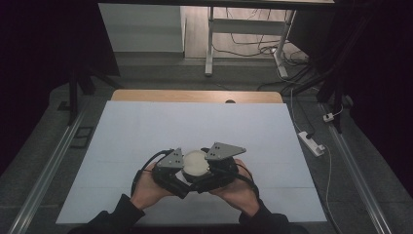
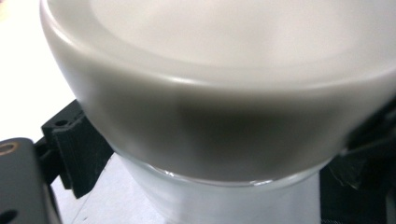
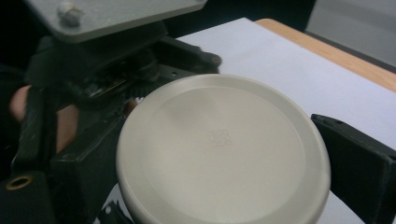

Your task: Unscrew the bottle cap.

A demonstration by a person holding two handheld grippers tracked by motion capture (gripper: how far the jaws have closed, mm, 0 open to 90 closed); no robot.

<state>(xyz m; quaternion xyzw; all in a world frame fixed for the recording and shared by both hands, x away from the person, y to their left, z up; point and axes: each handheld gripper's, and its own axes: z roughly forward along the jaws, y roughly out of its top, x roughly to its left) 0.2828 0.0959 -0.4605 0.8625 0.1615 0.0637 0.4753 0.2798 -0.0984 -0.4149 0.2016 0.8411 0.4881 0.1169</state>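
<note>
Jaws of left gripper (image 1: 181,171) either side of jar (image 1: 196,163), just under lid (image 1: 196,162); black pad against glass at 8 o'clock in left gripper view, dark jaw at 4 o'clock; whether clamped or merely close, cannot tell. Jar (image 2: 219,191) clear glass below, lid (image 2: 224,70) cream, blurred by nearness. Sits near front-middle of white mat (image 1: 146,131), around 6 o'clock from table centre, between both hands. Right gripper (image 1: 210,170) at 3 o'clock of jar, grey plate above. Jaws of right gripper flank lid (image 3: 222,149): one at 8 o'clock, one at 4 o'clock in right gripper view, rim touching or nearly so; grip not certain. Left gripper (image 3: 112,70) beyond lid at 11 o'clock.
</note>
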